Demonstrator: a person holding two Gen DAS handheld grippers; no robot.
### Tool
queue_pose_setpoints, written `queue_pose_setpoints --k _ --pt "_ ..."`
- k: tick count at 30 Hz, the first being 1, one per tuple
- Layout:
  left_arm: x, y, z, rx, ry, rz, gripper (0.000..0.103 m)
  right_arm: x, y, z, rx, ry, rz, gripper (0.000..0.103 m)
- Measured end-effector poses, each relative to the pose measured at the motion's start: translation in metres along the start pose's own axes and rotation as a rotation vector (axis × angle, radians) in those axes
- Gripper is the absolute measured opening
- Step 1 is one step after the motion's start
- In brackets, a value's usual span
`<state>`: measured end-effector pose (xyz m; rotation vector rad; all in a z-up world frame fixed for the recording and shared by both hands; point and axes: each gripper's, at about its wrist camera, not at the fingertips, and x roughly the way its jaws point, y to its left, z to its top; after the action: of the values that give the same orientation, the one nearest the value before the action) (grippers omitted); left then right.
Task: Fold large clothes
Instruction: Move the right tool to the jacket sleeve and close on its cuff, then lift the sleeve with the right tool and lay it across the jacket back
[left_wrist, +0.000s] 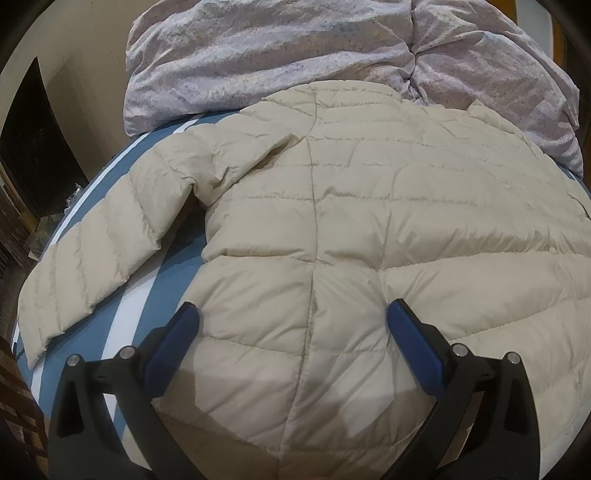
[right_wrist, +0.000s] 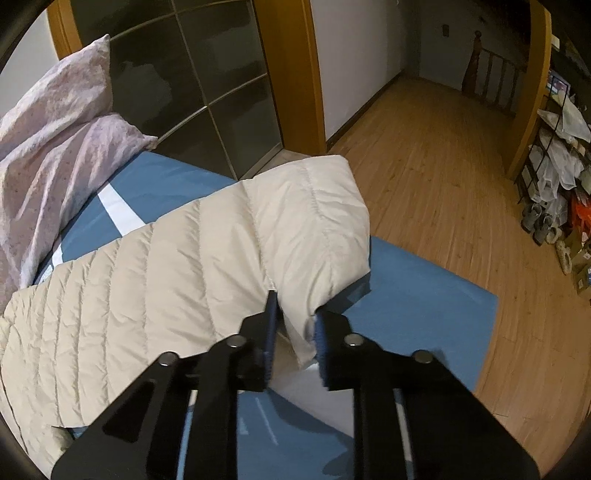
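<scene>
Right tongs (right_wrist: 293, 317) pinch the jacket (right_wrist: 207, 251) cuff, hiding its edge; left tongs (left_wrist: 293, 314) gape wide.

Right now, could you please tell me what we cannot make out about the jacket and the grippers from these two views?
- Jacket hem, left wrist view: cut off by the bottom edge and the open left gripper.
- Right sleeve cuff edge, right wrist view: pinched in the right gripper, whose fingers cover the fabric inside.
- Collar: tucked against the duvet.
- Shelf items: too small and distorted.
</scene>
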<state>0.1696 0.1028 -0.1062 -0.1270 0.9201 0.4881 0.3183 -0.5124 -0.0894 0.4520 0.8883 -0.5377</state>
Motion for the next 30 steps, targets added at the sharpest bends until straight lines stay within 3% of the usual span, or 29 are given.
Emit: queue_pose_setpoints --k 10,19,30 --pt "0.002 0.004 0.0 -0.023 0.012 -0.034 0.101 -0.02 0.036 0.001 -0.045 -0.037 0.037 0.009" --pt "0.004 0.007 0.0 -0.037 0.017 -0.057 0.101 -0.05 0.137 -0.018 -0.239 -0.086 0.186 0.009" --pt "0.004 0.009 0.0 -0.042 0.018 -0.067 0.101 -0.067 0.266 -0.09 -0.482 -0.018 0.362 0.009"
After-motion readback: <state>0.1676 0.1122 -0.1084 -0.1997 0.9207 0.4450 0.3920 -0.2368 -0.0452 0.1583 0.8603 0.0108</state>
